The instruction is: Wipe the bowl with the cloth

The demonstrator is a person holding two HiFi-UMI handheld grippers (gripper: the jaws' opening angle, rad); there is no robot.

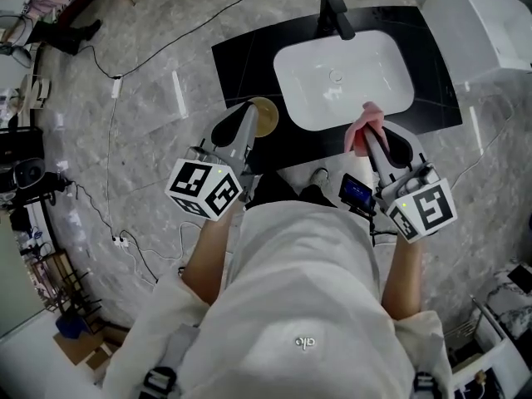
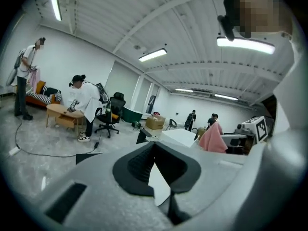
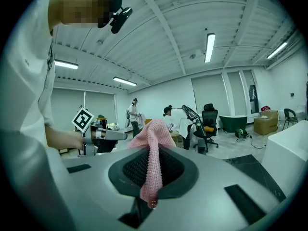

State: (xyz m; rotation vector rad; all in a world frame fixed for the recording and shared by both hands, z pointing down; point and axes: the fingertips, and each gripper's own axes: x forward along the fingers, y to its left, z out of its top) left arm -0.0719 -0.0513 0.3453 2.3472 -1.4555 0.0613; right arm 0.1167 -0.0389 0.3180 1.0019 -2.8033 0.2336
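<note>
Your right claw (image 1: 371, 144) grips the pink cloth (image 1: 364, 125), and to its left hangs the bowl (image 1: 266, 116) (clenched at its rim in your left claw (image 1: 249, 120)), so carry the cloth leftward.

The hollow of the white sink (image 1: 303, 98) lies open from above; only the black faucet (image 1: 334, 11) rises at its far rim. Left of the sink, a bare strip of black tabletop (image 1: 241, 61) gives passage, narrowed by the bowl (image 1: 266, 116) clamped in the left gripper (image 1: 252, 116). The right gripper (image 1: 366, 144), pinching the cloth (image 1: 366, 121), crowds the sink's near rim. A white block (image 1: 490, 23) closes off the right end.
</note>
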